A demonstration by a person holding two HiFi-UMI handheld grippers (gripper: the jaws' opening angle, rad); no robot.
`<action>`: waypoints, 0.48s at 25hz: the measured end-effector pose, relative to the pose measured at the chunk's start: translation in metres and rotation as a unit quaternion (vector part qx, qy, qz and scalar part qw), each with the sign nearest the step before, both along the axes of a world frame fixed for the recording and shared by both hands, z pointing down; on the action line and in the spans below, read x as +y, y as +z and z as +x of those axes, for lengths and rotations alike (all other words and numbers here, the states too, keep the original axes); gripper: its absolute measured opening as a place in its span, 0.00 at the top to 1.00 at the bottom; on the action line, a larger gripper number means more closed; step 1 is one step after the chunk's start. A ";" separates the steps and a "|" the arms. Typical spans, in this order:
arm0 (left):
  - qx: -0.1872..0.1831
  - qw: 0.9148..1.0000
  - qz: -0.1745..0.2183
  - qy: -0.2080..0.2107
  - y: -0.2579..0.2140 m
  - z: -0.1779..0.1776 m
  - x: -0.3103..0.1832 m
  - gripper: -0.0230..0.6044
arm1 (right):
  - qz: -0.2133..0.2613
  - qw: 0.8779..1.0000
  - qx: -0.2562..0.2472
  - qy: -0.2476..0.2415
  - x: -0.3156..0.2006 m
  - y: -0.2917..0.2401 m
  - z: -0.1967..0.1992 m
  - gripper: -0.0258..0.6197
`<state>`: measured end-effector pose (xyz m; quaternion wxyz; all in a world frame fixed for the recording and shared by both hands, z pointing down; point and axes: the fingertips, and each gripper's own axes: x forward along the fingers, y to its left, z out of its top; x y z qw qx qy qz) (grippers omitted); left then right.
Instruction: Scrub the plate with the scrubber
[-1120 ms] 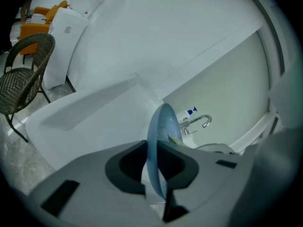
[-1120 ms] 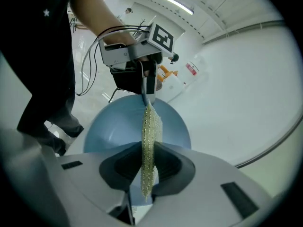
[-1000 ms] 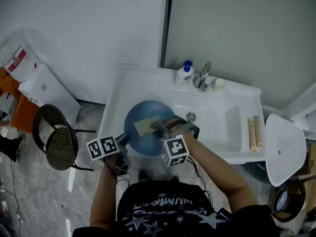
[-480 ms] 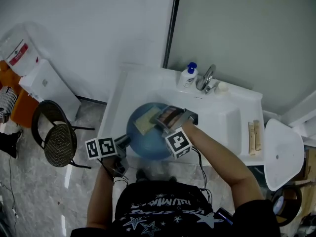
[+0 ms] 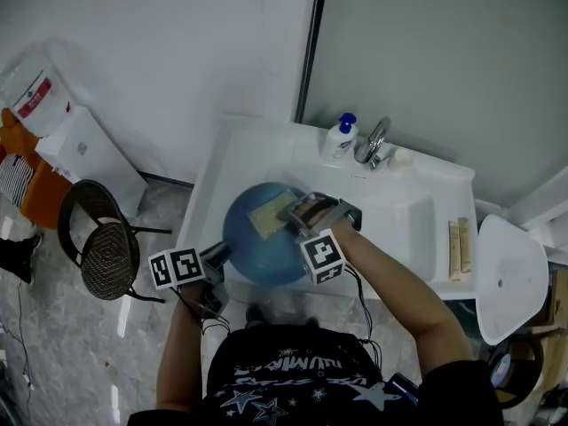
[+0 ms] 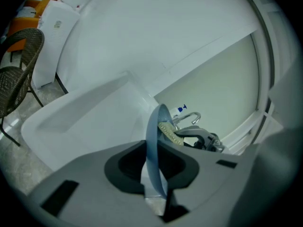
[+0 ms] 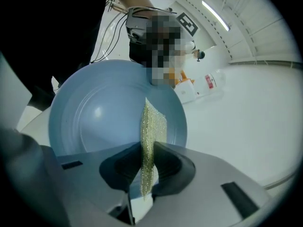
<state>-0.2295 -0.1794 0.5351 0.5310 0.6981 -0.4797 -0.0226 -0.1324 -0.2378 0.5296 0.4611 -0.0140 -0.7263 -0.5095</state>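
Observation:
A round blue plate [image 5: 251,248] is held over the left side of the white sink [image 5: 404,229]. My left gripper [image 5: 216,257] is shut on its near-left rim; in the left gripper view the plate [image 6: 152,141] stands edge-on between the jaws. My right gripper [image 5: 295,213] is shut on a thin yellow-green scrubber [image 5: 269,215], which lies against the plate's far part. In the right gripper view the scrubber [image 7: 152,126] sticks out of my right gripper [image 7: 146,167] onto the plate's face [image 7: 104,119]. The left gripper view shows the scrubber [image 6: 168,131] behind the plate.
A faucet [image 5: 371,142] and a white soap bottle with a blue cap [image 5: 338,140] stand at the sink's back. Two wooden sticks [image 5: 458,247] lie on its right ledge. A wicker chair [image 5: 102,251] stands on the floor at left, a white lid [image 5: 508,278] at right.
The right gripper has slid the scrubber a little toward the plate's far rim. The left gripper keeps its hold on the plate, which has shifted slightly.

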 end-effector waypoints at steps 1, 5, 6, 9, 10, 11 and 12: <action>0.000 1.000 0.001 -0.002 0.000 -0.002 -0.001 0.87 | -0.004 1.000 -0.002 0.008 -0.001 0.001 0.002 0.85; -0.003 1.000 0.002 -0.008 0.001 -0.004 -0.005 0.87 | -0.029 0.999 -0.010 0.046 -0.003 0.010 0.010 0.85; -0.003 1.000 0.001 -0.010 0.001 -0.005 -0.006 0.87 | -0.037 0.998 -0.011 0.056 -0.003 0.012 0.011 0.85; 0.000 1.000 -0.002 -0.018 0.003 -0.006 -0.009 0.87 | -0.057 0.994 -0.020 0.087 -0.004 0.013 0.014 0.85; 0.003 1.000 -0.003 -0.022 0.003 -0.007 -0.011 0.87 | -0.064 0.993 -0.023 0.099 -0.004 0.014 0.015 0.85; 0.005 1.000 -0.004 -0.027 0.004 -0.008 -0.012 0.87 | -0.072 0.991 -0.026 0.111 -0.004 0.015 0.017 0.85; 0.008 0.999 -0.004 -0.031 0.004 -0.009 -0.013 0.87 | -0.079 0.989 -0.029 0.123 -0.004 0.017 0.018 0.85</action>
